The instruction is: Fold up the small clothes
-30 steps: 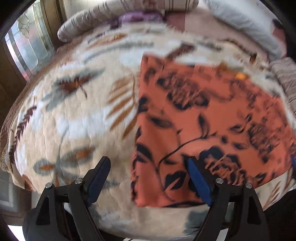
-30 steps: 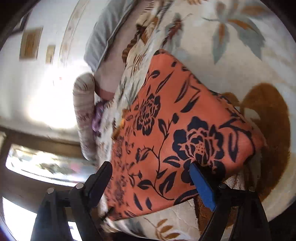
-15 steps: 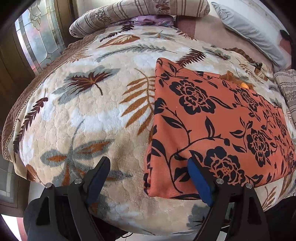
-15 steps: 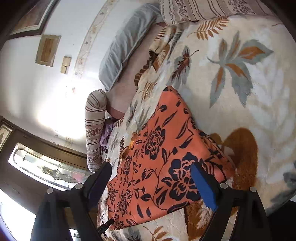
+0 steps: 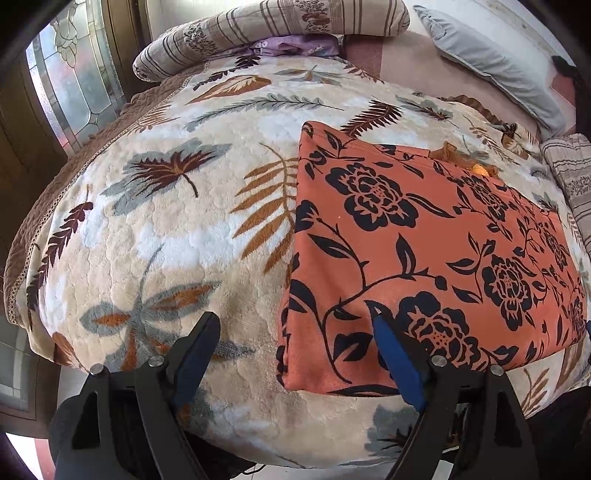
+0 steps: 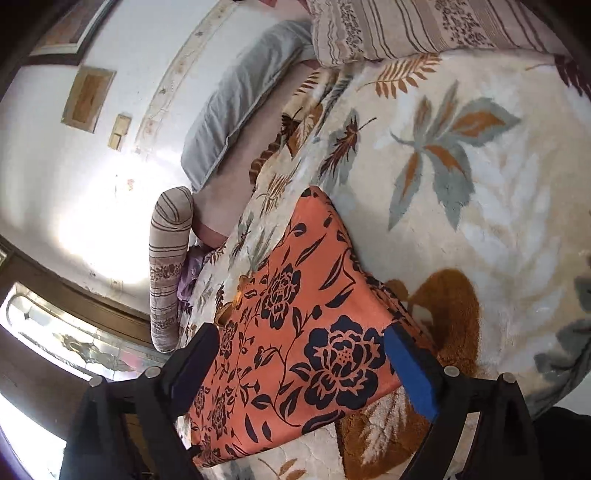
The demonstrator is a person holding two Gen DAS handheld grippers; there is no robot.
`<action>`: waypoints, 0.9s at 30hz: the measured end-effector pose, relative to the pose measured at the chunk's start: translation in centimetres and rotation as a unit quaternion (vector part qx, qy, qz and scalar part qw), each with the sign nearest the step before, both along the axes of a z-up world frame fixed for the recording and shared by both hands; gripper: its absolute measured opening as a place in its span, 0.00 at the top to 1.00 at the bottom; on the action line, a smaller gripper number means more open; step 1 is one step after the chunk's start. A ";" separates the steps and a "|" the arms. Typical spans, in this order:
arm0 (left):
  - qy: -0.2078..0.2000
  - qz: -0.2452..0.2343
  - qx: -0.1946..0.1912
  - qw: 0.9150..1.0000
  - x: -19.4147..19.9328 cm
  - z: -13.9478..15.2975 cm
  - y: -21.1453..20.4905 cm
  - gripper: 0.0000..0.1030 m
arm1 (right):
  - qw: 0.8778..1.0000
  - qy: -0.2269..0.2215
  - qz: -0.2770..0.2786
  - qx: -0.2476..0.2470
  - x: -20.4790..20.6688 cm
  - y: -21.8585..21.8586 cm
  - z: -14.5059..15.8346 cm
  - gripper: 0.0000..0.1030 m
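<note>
An orange garment with dark blue flowers [image 5: 424,236] lies folded flat in a rectangle on the leaf-patterned blanket [image 5: 166,221] of a bed. My left gripper [image 5: 293,321] hovers open over the garment's near left corner, one blue pad above the cloth and the other above bare blanket. In the right wrist view the same garment [image 6: 295,295] stretches away toward the wall on the blanket [image 6: 480,184]. My right gripper [image 6: 301,334] hangs above its near end with the jaws opening. The cloth lies below and between the pads, which do not press on it.
A striped bolster [image 5: 277,26] and a purple cloth [image 5: 295,46] lie at the head of the bed, with a grey pillow [image 5: 491,62] beside them. Another striped cushion [image 5: 572,177] sits at the right edge. A stained-glass door [image 5: 70,74] stands left of the bed.
The right gripper has lifted and rolled, so the garment looks smaller and more blanket shows. Its jaws stand slightly wider. The left view has gone from blurred to sharp and hardly shifted.
</note>
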State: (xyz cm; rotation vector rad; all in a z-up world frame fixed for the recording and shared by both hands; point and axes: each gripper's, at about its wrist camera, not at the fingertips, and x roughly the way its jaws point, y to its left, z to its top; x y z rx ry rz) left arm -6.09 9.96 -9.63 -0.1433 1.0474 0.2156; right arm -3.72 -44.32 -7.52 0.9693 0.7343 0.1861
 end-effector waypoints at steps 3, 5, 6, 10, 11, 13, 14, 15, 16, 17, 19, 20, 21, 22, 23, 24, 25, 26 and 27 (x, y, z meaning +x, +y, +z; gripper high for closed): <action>-0.001 0.000 -0.004 1.000 0.0 0.2 -0.2 0.16 | 0.998 0.040 0.000 0.038 0.8 -0.2 -2.2 0.10; -0.005 -0.004 0.003 1.000 0.0 0.7 -0.6 0.16 | 0.999 0.026 -0.004 0.027 0.3 -0.3 -1.1 0.10; -0.007 -0.005 0.006 1.000 0.0 0.9 -0.7 0.16 | 1.000 0.019 -0.006 0.012 0.0 -0.2 -0.3 0.10; -0.012 -0.010 0.008 1.000 0.3 1.5 -1.1 0.16 | 1.000 0.007 0.005 0.017 -1.3 0.3 1.1 0.10; -0.013 -0.012 0.008 1.000 0.3 1.6 -1.3 0.16 | 1.000 0.006 0.011 0.018 -1.6 0.5 1.3 0.10; -0.013 -0.016 0.009 1.000 0.5 1.8 -1.7 0.16 | 0.999 0.022 0.027 0.027 -1.9 1.3 1.0 0.10; -0.013 -0.019 0.009 1.000 0.5 1.8 -1.9 0.16 | 0.998 0.035 0.030 0.033 -2.0 1.6 0.5 0.10; -0.013 -0.022 0.009 1.000 0.6 1.9 -2.2 0.16 | 0.998 0.044 0.031 0.045 -2.1 1.7 -0.1 0.10; -0.013 -0.024 0.009 1.000 0.6 2.0 -2.5 0.16 | 0.997 0.054 0.029 0.054 -2.2 1.7 -0.6 0.10; -0.014 -0.027 0.011 0.999 0.6 2.1 -2.7 0.16 | 0.996 0.067 0.024 0.059 -2.2 1.6 -1.2 0.10; -0.015 -0.032 0.014 0.999 0.6 2.2 -3.2 0.16 | 0.995 0.074 0.014 0.070 -2.0 1.3 -1.7 0.10; -0.015 -0.034 0.015 0.999 0.6 2.3 -3.4 0.16 | 0.994 0.079 0.011 0.073 -1.8 1.2 -1.8 0.10; -0.016 -0.034 0.015 0.999 0.7 2.3 -3.6 0.16 | 0.994 0.086 0.007 0.073 -1.5 1.2 -2.0 0.10; -0.016 -0.035 0.014 0.999 0.7 2.4 -3.7 0.16 | 0.993 0.093 0.001 0.071 -1.2 1.1 -2.2 0.10; -0.017 -0.036 0.012 0.999 0.8 2.5 -3.8 0.16 | 0.993 0.098 -0.007 0.072 -0.9 1.0 -2.4 0.10; -0.019 -0.036 0.011 0.999 0.8 2.6 -3.9 0.16 | 0.992 0.102 -0.011 0.078 -0.5 0.8 -2.7 0.10; -0.020 -0.037 0.012 0.999 0.8 2.7 -4.0 0.16 | 0.991 0.107 -0.017 0.082 -0.2 0.7 -2.9 0.10; -0.021 -0.038 0.013 0.999 0.8 2.8 -4.1 0.16 | 0.991 0.106 -0.022 0.084 0.0 0.7 -2.9 0.10; -0.020 -0.038 0.013 0.999 0.9 2.8 -4.1 0.16 | 0.991 0.104 -0.024 0.082 0.2 0.6 -2.8 0.09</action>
